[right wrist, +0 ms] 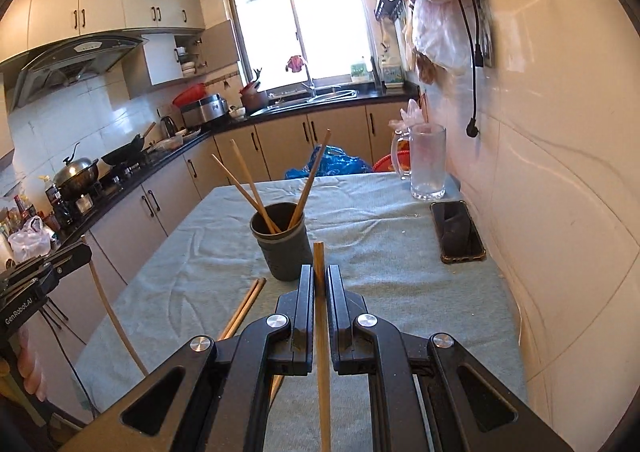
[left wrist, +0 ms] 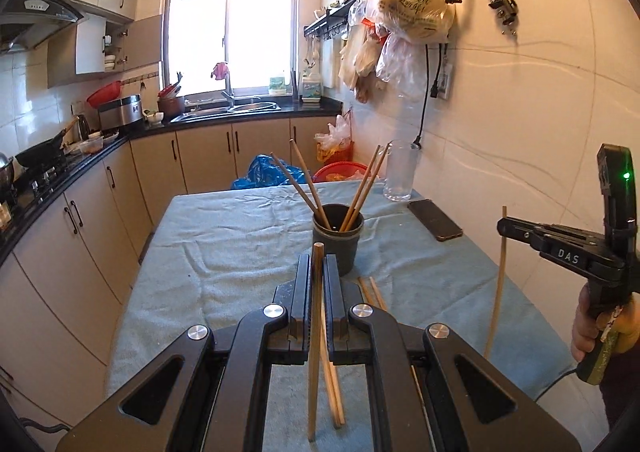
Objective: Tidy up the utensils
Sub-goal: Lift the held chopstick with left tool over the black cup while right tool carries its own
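A dark cup [left wrist: 338,242] [right wrist: 283,248] stands mid-table with several wooden chopsticks [left wrist: 303,185] [right wrist: 245,187] leaning in it. My left gripper [left wrist: 317,262] is shut on one upright chopstick [left wrist: 316,332], just in front of the cup. My right gripper [right wrist: 319,272] is shut on another chopstick [right wrist: 322,352], near the cup's right front. The right gripper [left wrist: 505,226] shows at the right edge of the left wrist view, holding its chopstick [left wrist: 497,284] vertical. Loose chopsticks [left wrist: 374,294] [right wrist: 244,306] lie on the cloth before the cup.
The table carries a light blue cloth [left wrist: 224,236] [right wrist: 380,219]. A glass mug [left wrist: 400,171] [right wrist: 428,163] and a phone [left wrist: 435,219] [right wrist: 458,232] sit at the far right by the tiled wall. Kitchen cabinets [left wrist: 72,236] and stove run along the left.
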Available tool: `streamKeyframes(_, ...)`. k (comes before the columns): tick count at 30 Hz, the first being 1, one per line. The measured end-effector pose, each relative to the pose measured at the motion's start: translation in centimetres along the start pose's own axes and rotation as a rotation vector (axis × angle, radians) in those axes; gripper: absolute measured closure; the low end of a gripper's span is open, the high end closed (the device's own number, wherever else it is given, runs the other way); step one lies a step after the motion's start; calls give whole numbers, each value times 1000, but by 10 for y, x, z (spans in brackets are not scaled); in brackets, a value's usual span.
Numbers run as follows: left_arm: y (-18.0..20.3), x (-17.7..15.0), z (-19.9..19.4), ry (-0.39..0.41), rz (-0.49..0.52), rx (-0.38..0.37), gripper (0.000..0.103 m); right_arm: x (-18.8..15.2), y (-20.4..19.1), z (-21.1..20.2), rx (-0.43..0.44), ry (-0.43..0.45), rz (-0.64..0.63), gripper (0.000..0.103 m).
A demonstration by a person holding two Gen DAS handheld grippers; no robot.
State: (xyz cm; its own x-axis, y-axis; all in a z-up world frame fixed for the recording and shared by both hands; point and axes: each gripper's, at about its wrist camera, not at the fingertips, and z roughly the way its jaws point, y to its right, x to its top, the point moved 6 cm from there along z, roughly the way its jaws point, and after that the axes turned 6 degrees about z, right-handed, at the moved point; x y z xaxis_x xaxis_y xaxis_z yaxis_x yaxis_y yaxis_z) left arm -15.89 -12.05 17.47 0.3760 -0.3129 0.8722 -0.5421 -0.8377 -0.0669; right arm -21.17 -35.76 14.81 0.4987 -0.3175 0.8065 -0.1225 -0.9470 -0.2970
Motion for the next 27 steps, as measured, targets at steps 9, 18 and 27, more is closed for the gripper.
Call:
streamKeyframes(9,2,5,-21,30,-24,-33,98,3,-4,-11,13,20,-11,96)
streamKeyframes(18,3,17,-25,47,-26,-61,98,7,-8,-11,24,31,-17,96)
streamKeyframes(27,-1,41,-12,55,-36,-76,98,24,-12,-6,28,50,-17,96)
